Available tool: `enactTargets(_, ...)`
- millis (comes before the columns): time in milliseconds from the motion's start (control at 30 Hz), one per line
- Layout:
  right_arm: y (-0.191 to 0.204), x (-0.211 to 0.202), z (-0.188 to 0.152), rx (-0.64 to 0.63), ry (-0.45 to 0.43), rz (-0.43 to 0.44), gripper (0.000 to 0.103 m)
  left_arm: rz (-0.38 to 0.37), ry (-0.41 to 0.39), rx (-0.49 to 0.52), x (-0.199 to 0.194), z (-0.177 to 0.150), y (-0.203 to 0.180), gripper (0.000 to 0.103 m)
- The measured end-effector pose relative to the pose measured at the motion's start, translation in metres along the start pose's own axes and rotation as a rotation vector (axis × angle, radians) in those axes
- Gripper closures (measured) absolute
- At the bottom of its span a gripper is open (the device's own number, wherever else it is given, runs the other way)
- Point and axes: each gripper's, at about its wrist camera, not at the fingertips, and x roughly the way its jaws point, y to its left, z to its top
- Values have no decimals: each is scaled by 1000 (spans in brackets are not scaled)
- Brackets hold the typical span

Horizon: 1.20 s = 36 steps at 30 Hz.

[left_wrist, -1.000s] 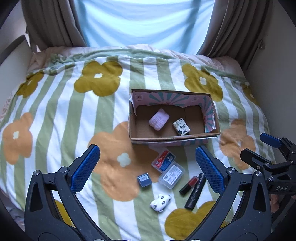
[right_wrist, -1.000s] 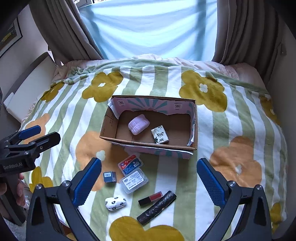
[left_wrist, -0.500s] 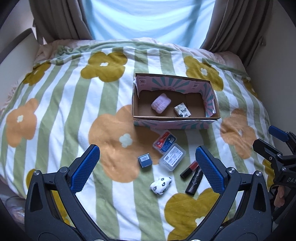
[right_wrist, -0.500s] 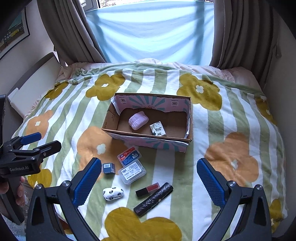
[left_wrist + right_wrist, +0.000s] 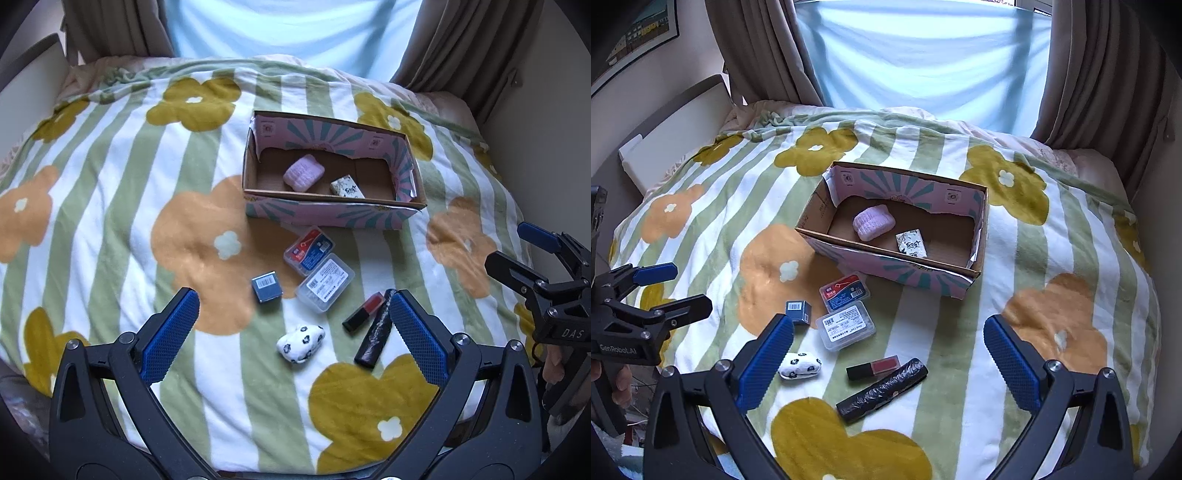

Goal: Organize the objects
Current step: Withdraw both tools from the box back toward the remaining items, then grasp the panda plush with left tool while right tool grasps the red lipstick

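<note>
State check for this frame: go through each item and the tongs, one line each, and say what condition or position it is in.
left tongs: open, empty.
right tongs: open, empty.
cardboard box: open-topped, upright on the bed.
pink pouch: inside box.
white patterned packet: inside box.
red-label case: closed, outside box.
clear case: closed, touching red-label case.
blue cube: outside box.
spotted pouch: outside box.
lipstick: lying flat.
black roll: lying beside lipstick.

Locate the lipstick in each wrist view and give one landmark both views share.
Left wrist: the lipstick lies lower right of centre, by the camera's right fingertip, beside the black roll.
Right wrist: the lipstick lies lower centre, just above the black roll.
Shared landmark: the cardboard box.
</note>
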Motion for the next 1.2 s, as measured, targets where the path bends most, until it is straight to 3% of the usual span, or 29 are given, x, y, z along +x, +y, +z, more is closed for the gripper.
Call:
enactTargets(333,3,51,-39,-142,6,36,1,-46,43,4,62,-42,0,4)
enactTargets(733,9,148,-92,-244,143,94,1,-89,151,19,157,-80,2,16)
enactTargets(1200,16,207,-104,-290,261,140,1,-124,206,-45,204,-99,3,26)
